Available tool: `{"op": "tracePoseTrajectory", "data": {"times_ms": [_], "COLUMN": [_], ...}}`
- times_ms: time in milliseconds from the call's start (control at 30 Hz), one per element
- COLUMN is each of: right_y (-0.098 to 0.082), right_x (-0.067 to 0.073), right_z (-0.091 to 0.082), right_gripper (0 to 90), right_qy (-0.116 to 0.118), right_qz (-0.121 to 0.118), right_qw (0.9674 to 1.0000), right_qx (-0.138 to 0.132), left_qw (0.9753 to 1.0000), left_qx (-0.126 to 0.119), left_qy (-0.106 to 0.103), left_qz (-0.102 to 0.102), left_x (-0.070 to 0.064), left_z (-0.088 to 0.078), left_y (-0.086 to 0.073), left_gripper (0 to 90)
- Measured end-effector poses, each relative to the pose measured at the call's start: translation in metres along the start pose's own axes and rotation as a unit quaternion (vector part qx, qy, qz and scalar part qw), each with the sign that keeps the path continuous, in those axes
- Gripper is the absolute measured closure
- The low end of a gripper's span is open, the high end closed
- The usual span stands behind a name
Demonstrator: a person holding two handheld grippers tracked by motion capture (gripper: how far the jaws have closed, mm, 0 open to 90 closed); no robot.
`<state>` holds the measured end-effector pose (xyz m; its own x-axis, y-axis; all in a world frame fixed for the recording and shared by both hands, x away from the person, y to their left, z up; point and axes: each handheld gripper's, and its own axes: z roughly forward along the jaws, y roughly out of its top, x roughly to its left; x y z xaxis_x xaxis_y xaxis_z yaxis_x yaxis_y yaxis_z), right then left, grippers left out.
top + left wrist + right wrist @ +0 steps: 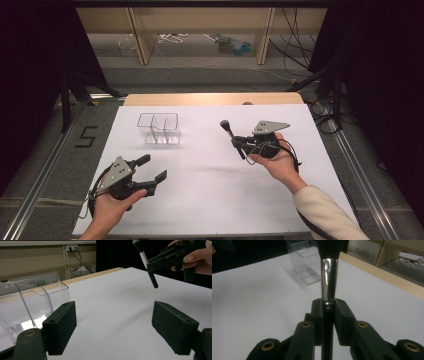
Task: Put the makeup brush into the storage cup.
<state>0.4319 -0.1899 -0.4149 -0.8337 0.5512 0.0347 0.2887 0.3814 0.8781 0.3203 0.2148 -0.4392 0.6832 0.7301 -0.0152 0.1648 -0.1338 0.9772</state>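
Over the table, right: my right gripper (239, 142) clamps the brush (231, 136), bristles tilted toward the clear organizer (159, 128), far-left.
Left: my left gripper (152, 169) gapes empty, nearer it.

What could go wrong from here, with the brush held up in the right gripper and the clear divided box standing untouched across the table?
1. The right gripper pinches the makeup brush only at a short stretch near its smooth metal ferrule, so it may pivot or slip.
2. The clear organizer looks light and has narrow compartments; a tilted brush could catch a divider and push or tip it.
3. The left gripper is open and off the organizer, so nothing steadies it.
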Motion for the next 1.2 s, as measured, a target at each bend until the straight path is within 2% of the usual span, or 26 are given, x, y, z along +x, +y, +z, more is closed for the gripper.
{"op": "tracePoseTrajectory", "data": {"times_ms": [200,233,333,467,567,600,633,667,700,833,900,1000,1033,1133,1200], "right_y": [-0.002,-0.003,-0.004,-0.005,-0.005,-0.005,-0.005,-0.005,-0.005,-0.004,-0.004,-0.004,-0.004,-0.003,-0.002], "right_x": [0.002,0.002,0.004,0.007,0.010,0.012,0.013,0.014,0.016,0.020,0.021,0.022,0.024,0.026,0.029], "right_z": [-0.001,-0.001,-0.002,0.000,-0.001,-0.001,0.000,-0.001,0.001,0.001,0.001,0.002,0.003,0.003,0.005], "right_gripper": [78.9,78.9,78.9,78.9,78.9,78.9,78.9,78.9,78.9,78.9,78.9,78.9,78.9,78.9,78.9], "right_qy": [0.009,0.008,0.014,0.026,0.032,0.029,0.037,0.033,0.039,0.042,0.045,0.047,0.053,0.054,0.062], "right_qz": [0.010,0.006,0.017,0.025,0.025,0.026,0.026,0.024,0.028,0.024,0.026,0.027,0.036,0.036,0.039], "right_qw": [0.9999,0.9999,0.9997,0.9990,0.9989,0.9989,0.9985,0.9988,0.9983,0.9982,0.9980,0.9974,0.9969,0.9968,0.9959], "right_qx": [-0.008,-0.013,-0.013,-0.027,-0.025,-0.029,-0.031,-0.027,-0.033,-0.035,-0.035,-0.047,-0.046,-0.048,-0.053], "left_qw": [1.0000,1.0000,1.0000,1.0000,1.0000,0.9999,0.9999,0.9999,0.9999,1.0000,0.9999,1.0000,1.0000,0.9999,0.9999], "left_qx": [0.001,0.001,0.000,-0.001,-0.001,-0.002,-0.002,-0.002,-0.002,-0.001,-0.002,-0.001,-0.002,-0.002,-0.002], "left_qy": [0.000,-0.001,0.000,0.000,0.000,0.001,0.000,0.000,0.000,-0.001,0.000,-0.002,-0.002,-0.003,-0.004], "left_qz": [-0.001,0.000,-0.004,-0.006,-0.006,-0.013,-0.012,-0.011,-0.012,-0.004,-0.014,-0.006,-0.005,-0.010,-0.015], "left_x": [0.000,0.000,0.000,0.000,0.000,-0.001,-0.001,-0.001,-0.001,0.000,-0.001,-0.001,-0.001,-0.001,-0.002], "left_z": [0.000,0.000,0.000,0.000,0.000,0.000,0.000,0.000,0.000,0.000,0.000,0.000,0.000,0.001,0.002], "left_y": [0.000,0.000,0.000,0.000,0.000,-0.001,0.000,0.000,0.000,0.000,-0.001,0.000,0.000,0.000,0.001], "left_gripper": [19.8,19.8,19.9,20.0,20.0,20.0,20.0,20.0,20.0,20.0,20.1,20.5,20.6,20.6,20.6]}}
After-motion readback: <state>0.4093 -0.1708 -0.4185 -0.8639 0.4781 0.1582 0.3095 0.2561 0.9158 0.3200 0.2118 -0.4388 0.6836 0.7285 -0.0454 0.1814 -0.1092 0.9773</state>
